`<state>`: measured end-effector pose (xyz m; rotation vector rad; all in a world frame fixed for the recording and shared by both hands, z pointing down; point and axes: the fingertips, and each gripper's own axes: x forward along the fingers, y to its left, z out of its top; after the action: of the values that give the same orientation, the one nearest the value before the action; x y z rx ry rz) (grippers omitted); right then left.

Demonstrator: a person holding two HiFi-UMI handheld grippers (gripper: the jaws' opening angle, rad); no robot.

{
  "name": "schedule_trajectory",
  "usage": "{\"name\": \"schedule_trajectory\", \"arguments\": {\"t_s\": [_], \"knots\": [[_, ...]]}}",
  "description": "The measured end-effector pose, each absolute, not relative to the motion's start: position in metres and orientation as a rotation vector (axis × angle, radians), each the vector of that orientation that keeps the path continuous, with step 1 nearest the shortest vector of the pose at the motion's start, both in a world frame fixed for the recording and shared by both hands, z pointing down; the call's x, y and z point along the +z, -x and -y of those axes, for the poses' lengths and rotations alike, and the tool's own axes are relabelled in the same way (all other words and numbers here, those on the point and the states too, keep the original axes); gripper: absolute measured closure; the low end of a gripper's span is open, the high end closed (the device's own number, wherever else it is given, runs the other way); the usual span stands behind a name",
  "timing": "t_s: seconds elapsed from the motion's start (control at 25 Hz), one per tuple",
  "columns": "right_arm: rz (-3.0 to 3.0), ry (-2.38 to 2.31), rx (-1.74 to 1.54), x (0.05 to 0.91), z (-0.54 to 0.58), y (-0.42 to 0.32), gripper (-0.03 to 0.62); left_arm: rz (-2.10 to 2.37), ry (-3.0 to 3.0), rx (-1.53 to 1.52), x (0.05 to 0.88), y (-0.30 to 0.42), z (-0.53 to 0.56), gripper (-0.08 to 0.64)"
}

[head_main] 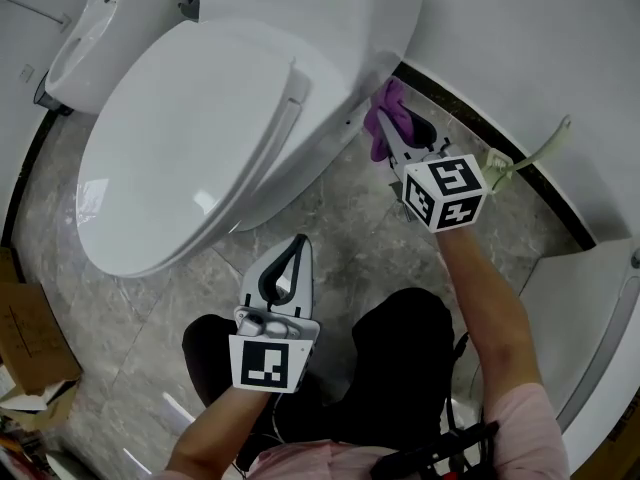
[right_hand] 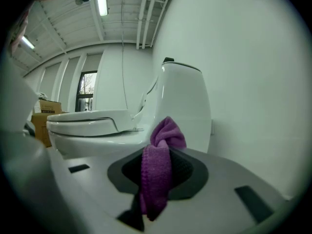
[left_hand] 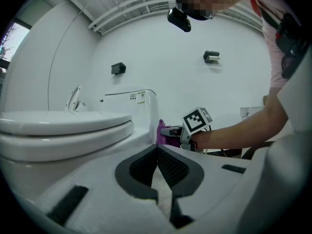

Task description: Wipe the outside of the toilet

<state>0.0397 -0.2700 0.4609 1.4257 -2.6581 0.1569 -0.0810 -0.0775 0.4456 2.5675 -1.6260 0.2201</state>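
The white toilet (head_main: 210,128) stands with its lid down; in the right gripper view the bowl (right_hand: 92,128) and the tank (right_hand: 184,106) rise just ahead. My right gripper (head_main: 390,128) is shut on a purple cloth (head_main: 384,116), which touches the toilet's right side near the base of the tank. In its own view the cloth (right_hand: 158,172) hangs bunched between the jaws. My left gripper (head_main: 299,242) is shut and empty, held low in front of the bowl and apart from it. Its view shows the cloth (left_hand: 160,132) beside the tank.
A dark baseboard strip (head_main: 505,143) runs along the white wall at right, with a pale hose (head_main: 535,153) by it. A second white fixture (head_main: 90,28) stands at top left. Cardboard boxes (head_main: 30,343) lie at lower left. The person's dark-trousered knees (head_main: 400,368) are below.
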Motion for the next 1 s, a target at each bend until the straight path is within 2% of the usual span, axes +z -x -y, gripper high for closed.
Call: {"name": "schedule_trajectory", "arguments": {"t_s": [1.0], "knots": [[2.758, -1.224, 0.229, 0.483, 0.278, 0.011, 0.512, 1.648, -2.537, 0.258, 0.475, 0.092, 0.051, 0.552]]}}
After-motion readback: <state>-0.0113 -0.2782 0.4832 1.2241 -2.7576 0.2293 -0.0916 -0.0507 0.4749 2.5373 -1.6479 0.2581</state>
